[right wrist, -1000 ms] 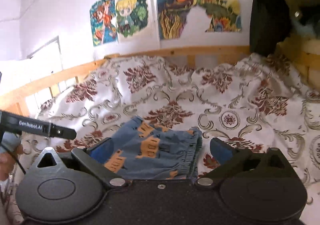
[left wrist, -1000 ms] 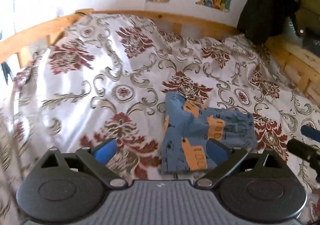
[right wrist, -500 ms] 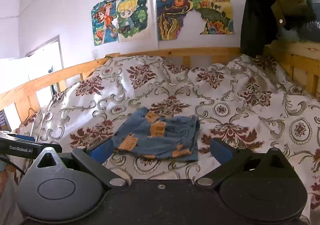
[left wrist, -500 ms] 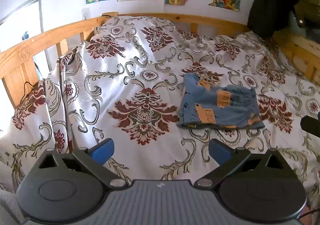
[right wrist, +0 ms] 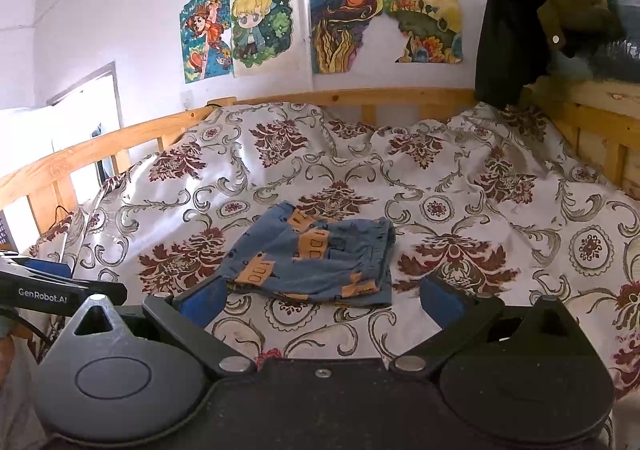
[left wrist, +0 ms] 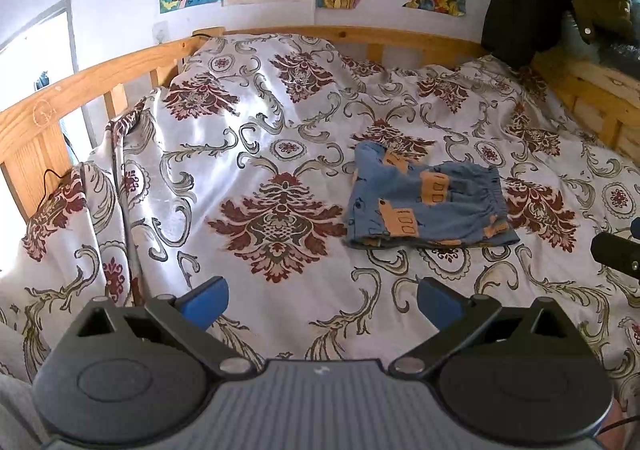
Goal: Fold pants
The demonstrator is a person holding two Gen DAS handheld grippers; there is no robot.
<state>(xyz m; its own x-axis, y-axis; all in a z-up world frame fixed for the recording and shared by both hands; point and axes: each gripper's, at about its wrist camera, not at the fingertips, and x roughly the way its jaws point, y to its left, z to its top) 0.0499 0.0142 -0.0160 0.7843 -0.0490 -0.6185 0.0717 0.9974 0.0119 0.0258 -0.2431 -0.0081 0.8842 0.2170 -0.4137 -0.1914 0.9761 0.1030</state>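
Both grippers backed off vs 1 s ago. Left gripper (left wrist: 322,302): jaws wide, empty. Right gripper (right wrist: 320,300): jaws wide, empty. Pants (left wrist: 428,201) lie folded into a compact stack on bedspread (left wrist: 240,169), well ahead of left jaws, offset right; just ahead of right jaws. Assessment: fold looks complete, retreat underway.

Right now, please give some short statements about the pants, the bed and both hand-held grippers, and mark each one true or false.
1. The pants lie folded on the bedspread. True.
2. The left hand-held gripper is shut on the pants. False: it is open and apart from them.
3. The right hand-held gripper is open. True.
4. The pants hang on the wooden bed rail. False: they lie on the bedspread.
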